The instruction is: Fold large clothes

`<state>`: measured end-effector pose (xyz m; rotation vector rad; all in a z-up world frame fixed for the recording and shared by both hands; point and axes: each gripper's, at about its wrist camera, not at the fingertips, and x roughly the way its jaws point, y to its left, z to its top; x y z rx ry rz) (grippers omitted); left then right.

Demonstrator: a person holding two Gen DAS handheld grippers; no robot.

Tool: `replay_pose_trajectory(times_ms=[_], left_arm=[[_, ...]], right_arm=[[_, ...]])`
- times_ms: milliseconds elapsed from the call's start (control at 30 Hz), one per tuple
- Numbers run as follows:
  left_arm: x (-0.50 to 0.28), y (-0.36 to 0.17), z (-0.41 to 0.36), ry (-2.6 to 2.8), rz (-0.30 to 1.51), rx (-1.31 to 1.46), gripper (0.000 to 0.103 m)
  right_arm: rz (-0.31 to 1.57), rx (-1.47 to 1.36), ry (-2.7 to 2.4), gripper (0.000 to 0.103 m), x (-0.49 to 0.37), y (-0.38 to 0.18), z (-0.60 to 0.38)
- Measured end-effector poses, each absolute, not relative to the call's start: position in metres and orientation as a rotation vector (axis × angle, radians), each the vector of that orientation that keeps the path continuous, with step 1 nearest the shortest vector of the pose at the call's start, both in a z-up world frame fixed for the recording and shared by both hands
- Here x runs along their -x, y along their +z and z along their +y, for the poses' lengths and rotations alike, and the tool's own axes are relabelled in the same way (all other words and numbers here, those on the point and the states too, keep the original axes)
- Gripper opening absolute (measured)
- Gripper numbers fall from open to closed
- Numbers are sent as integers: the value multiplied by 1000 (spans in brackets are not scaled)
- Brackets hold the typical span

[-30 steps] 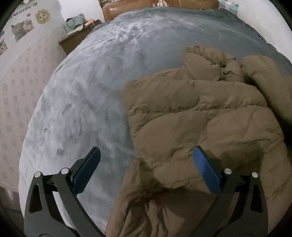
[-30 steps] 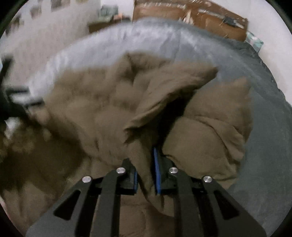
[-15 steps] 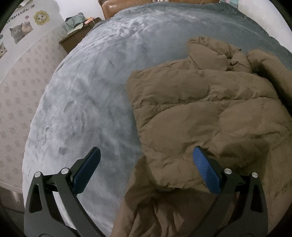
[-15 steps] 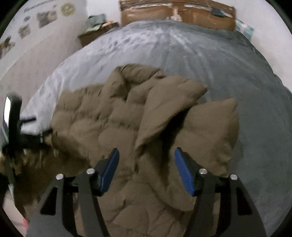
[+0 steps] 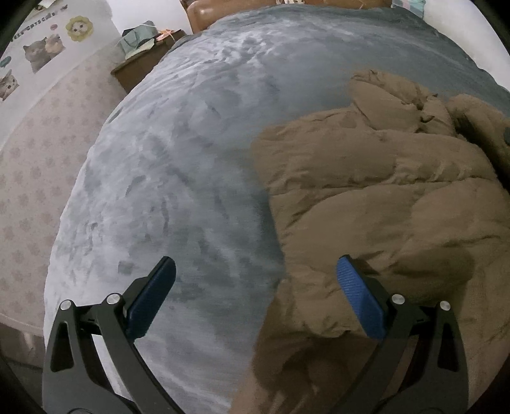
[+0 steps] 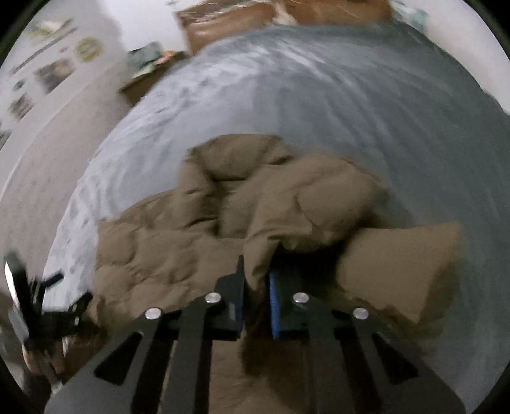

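Note:
A brown puffy quilted jacket [image 5: 382, 197] lies crumpled on a grey plush bedspread [image 5: 178, 165]. My left gripper [image 5: 255, 286] is open and empty, hovering over the jacket's left edge, its right finger above the fabric. In the right wrist view the jacket [image 6: 318, 197] lies ahead with a sleeve or flap raised toward me. My right gripper [image 6: 256, 286] is shut on a fold of the jacket, the fabric pinched between the blue pads. The left gripper also shows at the far left of the right wrist view [image 6: 35, 305].
The bedspread [image 6: 350, 95] covers the bed beyond the jacket. A brown headboard [image 5: 223, 9] stands at the far end, a wooden nightstand [image 5: 143, 60] with clutter at the back left. A patterned wall with cat stickers [image 5: 41, 51] runs along the left.
My right gripper opened half a second ago and has now shut again on a jacket fold, lower down. The left gripper stayed open and drifted slightly left.

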<state>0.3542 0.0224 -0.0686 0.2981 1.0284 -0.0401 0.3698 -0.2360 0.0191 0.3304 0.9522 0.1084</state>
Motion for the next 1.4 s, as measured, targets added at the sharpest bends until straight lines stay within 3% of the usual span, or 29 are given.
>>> replay_pose_trajectory(times_ms=[300,467,500,567,600,633,867,1167,1400], left_arm=[[-351,-65,44,-11,1041,-241,100],[-346,-62,39,-4,1032,-270,100],[-346,-60,37,-4,1028,-278,100],[-344,-57,38,-8,1022,-284,100],[-343,-56,37,-10,1020,-285,100],[-343,-54,35,-11,1017,-285,100],[-331,-41,7,-56,996,-277,100],[-317,-9,-91,-205,907,-323,100],[-330,-16,-167,-245,910,-367,100]], right_arm=[[1099,-115,368,11,-340,-15,-141],[1131,-203,336,13,-341,-33,-149],[1125,-218,333,16,-339,-29,-153],[1090,-223,323,33,-335,-15,-160],[1069,-221,306,48,-333,-8,-164],[1047,-226,293,52,-330,0,-170],[973,-189,92,52,-314,29,-227],[1002,-215,-124,52,-298,12,-306],[1070,-229,-130,52,-309,-18,-323]])
